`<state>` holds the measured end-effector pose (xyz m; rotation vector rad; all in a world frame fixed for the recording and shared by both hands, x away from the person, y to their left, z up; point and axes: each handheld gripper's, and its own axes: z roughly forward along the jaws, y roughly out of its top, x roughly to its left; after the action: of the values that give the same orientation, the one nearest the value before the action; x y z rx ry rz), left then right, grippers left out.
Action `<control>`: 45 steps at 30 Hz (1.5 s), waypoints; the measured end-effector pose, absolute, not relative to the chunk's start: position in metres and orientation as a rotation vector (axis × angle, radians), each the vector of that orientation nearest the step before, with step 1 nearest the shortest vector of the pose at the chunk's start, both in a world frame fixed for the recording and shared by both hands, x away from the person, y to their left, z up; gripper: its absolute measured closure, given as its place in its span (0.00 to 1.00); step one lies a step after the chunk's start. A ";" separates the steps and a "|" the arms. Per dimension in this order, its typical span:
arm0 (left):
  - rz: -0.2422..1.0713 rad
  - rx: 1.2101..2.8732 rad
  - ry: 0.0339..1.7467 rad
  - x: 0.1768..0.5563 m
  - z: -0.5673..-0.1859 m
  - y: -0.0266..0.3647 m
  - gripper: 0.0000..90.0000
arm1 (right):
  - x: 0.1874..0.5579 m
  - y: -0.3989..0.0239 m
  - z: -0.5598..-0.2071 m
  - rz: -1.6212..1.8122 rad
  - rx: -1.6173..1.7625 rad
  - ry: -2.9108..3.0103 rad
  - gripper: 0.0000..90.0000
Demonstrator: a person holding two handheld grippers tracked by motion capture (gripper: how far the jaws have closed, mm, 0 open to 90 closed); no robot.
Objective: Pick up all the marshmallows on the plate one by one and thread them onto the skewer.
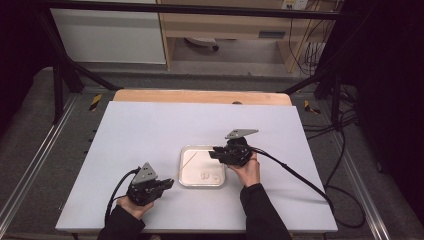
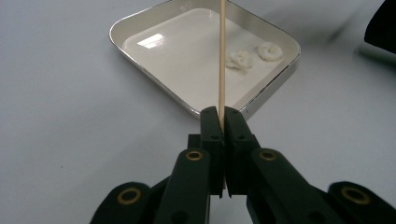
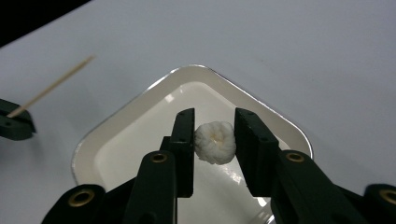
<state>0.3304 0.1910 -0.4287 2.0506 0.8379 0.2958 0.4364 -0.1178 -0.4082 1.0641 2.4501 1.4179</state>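
My left gripper (image 1: 170, 183) (image 2: 220, 116) is shut on the lower end of a thin wooden skewer (image 1: 185, 166) (image 2: 222, 60), whose tip slants over a white tray (image 1: 202, 186) (image 2: 140, 63). Two white puffy pieces (image 2: 240, 59) (image 2: 270, 50) lie in the tray's far corner. My right gripper (image 1: 212, 152) (image 3: 215, 126) hangs over the tray's right side, shut on a third round white puffy piece (image 3: 215, 142), its pads touching both sides of it. In the right gripper view the skewer (image 3: 51, 86) and the left gripper (image 3: 16, 123) show at the far left.
The tray (image 3: 112, 123) sits near the front middle of a white table top (image 1: 150, 130). A wooden board edge (image 1: 200, 96) runs along the back. A black cable (image 1: 300, 177) trails from the right gripper across the table's right side.
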 end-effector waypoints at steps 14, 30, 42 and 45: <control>0.301 2.023 0.789 0.325 -0.426 0.183 0.98 | 0.413 -0.146 -0.379 1.741 1.092 2.363 0.77; 0.325 1.988 0.736 0.317 -0.422 0.173 0.98 | 0.411 -0.140 -0.373 2.006 1.137 2.316 0.77; 0.324 1.984 0.718 0.315 -0.421 0.169 0.98 | 0.412 -0.137 -0.376 2.046 1.158 2.319 0.78; 0.325 1.983 0.715 0.315 -0.421 0.169 0.98 | 0.413 -0.135 -0.378 2.055 1.161 2.322 0.78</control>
<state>0.3145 0.1693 -0.4209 1.9832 0.7148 0.3253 0.4129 -0.1352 -0.3779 1.1610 2.3220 2.0546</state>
